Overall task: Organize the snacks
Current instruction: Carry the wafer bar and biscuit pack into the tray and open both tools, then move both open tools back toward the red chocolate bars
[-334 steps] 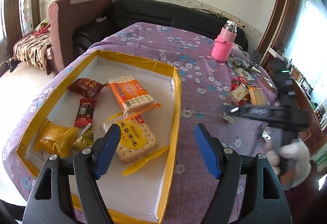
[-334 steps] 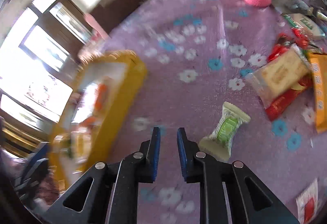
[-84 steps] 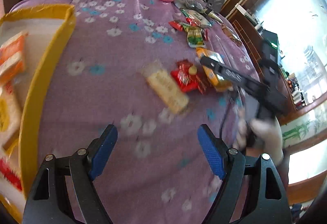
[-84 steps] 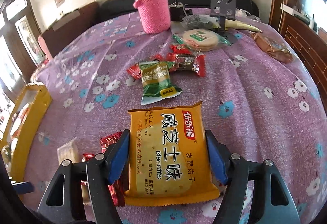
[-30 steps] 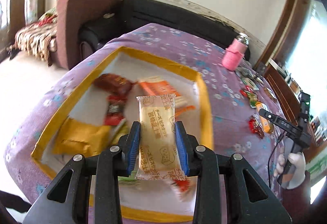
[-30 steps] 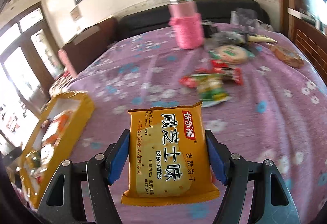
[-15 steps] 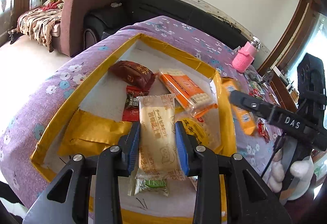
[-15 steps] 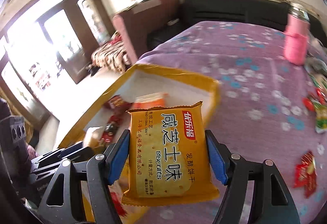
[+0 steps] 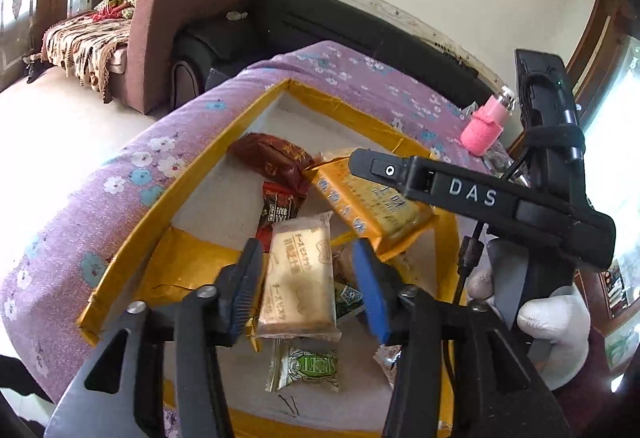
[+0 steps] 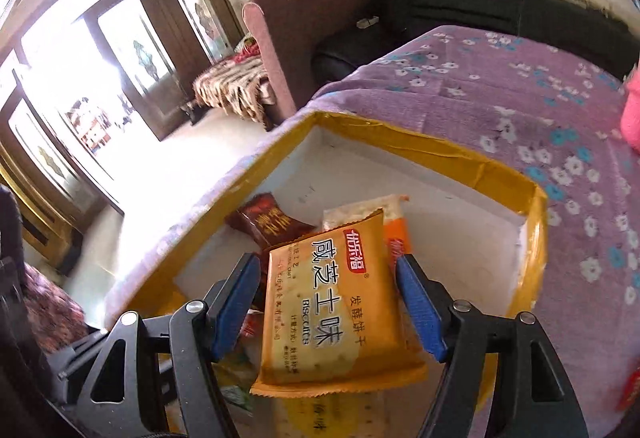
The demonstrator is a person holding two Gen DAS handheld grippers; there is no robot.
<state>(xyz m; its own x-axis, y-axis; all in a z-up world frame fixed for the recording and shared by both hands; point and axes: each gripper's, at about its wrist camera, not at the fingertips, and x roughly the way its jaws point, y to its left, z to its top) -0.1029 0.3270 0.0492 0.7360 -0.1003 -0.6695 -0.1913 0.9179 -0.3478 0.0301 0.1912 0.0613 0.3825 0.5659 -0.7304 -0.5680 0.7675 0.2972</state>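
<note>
A yellow-rimmed white box [image 9: 192, 190] sits on the purple floral table and holds several snacks. My left gripper [image 9: 306, 286] is open over the box; the pale cream biscuit pack [image 9: 298, 278] lies loose between its fingers, with gaps on both sides. My right gripper [image 10: 332, 298] is open too; the orange biscuit pack [image 10: 336, 302] sits tilted between its fingers, no longer clamped. In the left wrist view the right gripper's finger [image 9: 460, 194] reaches over the box, with the orange pack [image 9: 368, 202] under it. The box also shows in the right wrist view [image 10: 424, 146].
In the box lie a brown pack [image 9: 272, 162], a dark red candy [image 9: 278, 208], a green-and-white candy [image 9: 306, 364] and a gold pack [image 9: 180, 262]. A pink bottle [image 9: 484, 126] stands far right on the table. A sofa [image 9: 320, 26] is behind.
Both grippers have opened over the box. The cream pack and the orange pack have come loose from the pads. The right gripper has moved further over the box.
</note>
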